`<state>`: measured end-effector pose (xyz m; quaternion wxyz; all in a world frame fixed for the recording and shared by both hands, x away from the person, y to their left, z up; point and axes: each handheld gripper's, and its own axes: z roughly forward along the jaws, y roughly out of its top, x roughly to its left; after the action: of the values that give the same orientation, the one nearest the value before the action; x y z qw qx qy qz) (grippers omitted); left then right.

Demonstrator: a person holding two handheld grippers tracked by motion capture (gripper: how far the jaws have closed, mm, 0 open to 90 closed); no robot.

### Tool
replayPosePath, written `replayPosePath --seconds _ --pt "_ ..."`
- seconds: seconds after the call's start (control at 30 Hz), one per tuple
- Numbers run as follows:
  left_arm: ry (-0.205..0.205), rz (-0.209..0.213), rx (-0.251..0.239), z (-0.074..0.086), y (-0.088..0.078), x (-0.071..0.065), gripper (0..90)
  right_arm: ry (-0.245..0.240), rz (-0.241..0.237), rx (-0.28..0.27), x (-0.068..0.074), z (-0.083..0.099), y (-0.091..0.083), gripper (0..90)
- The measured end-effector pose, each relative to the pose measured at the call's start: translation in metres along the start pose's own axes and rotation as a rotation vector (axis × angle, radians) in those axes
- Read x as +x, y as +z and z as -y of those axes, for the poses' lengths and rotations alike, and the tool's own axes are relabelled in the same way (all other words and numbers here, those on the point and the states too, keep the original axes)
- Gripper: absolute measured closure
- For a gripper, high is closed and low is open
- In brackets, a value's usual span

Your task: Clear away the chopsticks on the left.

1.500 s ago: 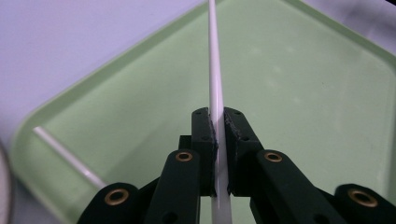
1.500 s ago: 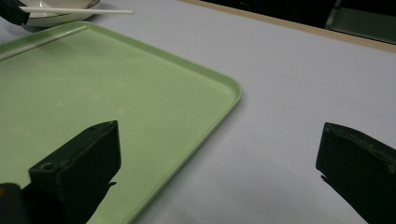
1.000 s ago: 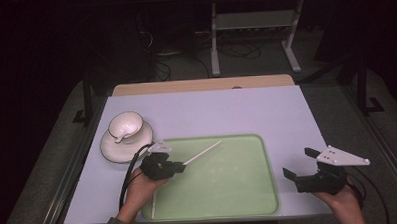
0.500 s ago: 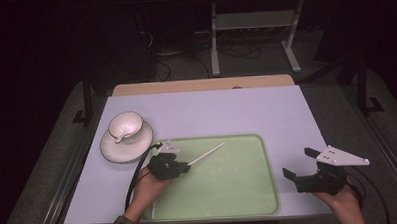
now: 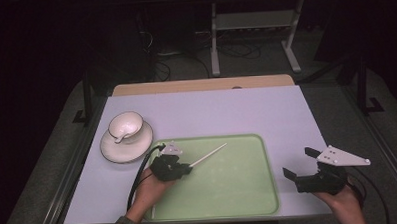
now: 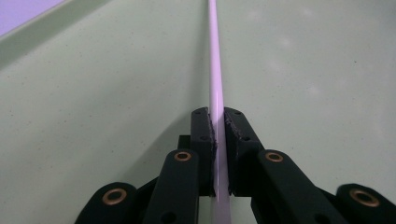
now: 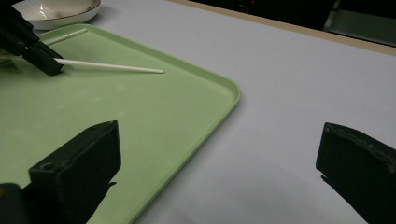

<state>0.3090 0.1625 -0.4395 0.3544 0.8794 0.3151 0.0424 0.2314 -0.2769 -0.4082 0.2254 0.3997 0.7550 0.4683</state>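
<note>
A: Two grippers in play over the table (image 5: 226, 111). Left gripper (image 5: 187, 168) sits low over the green tray (image 5: 249, 200), near its left edge, jaws clamped on a thin white stick (image 5: 210, 154).

B: Confirmed from the left gripper view, both pads (image 6: 204, 135) pinch the stick (image 6: 215, 79) at one end, rest of it runs straight ahead over the tray floor (image 6: 93, 116).

A: Stick's angle in the high view: points up and to the right, toward the tray's middle, far end free. Can't tell whether the tip touches the tray.

B: Right gripper (image 5: 299, 164)?

A: Parked at the tray's right rim, held by a hand (image 5: 347, 202) at the bottom edge, jaws wide apart, nothing between them. Grey plate on top.

B: Right gripper view agrees: jaws spread, tray corner (image 7: 224, 93) and bare table (image 7: 289, 102) between them. Left gripper (image 7: 53, 66) w/ the stick (image 7: 112, 67) shows far off, upper left.

A: Off the tray, to its left: white cup (image 5: 125, 127) on a saucer (image 5: 113, 152), well apart from the stick. Black cable (image 5: 138, 174) trails from the left gripper along the wrist.
</note>
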Motion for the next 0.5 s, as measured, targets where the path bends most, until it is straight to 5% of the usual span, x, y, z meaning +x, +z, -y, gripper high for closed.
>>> replayPosePath --seconds 0.5 --pt "-0.006 0.023 -0.005 -0.0020 -0.0049 0.0012 80.4 0.001 0.001 -0.004 0.0008 -0.0011 -0.0013 0.0"
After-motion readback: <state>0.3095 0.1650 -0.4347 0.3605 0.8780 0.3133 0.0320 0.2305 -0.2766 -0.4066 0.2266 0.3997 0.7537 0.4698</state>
